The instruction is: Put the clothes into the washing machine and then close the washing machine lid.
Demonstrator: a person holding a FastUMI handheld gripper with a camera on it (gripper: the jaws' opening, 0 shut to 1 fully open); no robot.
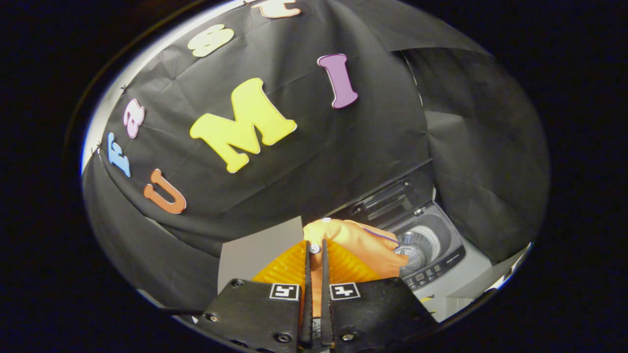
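Tool (316, 247), lower centre of frame, fingers pinched on orange cloth (365, 242); washer (436, 255), lid (387, 198) raised, drum open, lower right beyond it.

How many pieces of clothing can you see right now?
1: an orange garment pinched in the gripper, hanging just beyond its fingers beside the open washing machine. Any inside the drum may be hidden.

garment (363, 242) in gripper (316, 247), washing machine (431, 250) beyond
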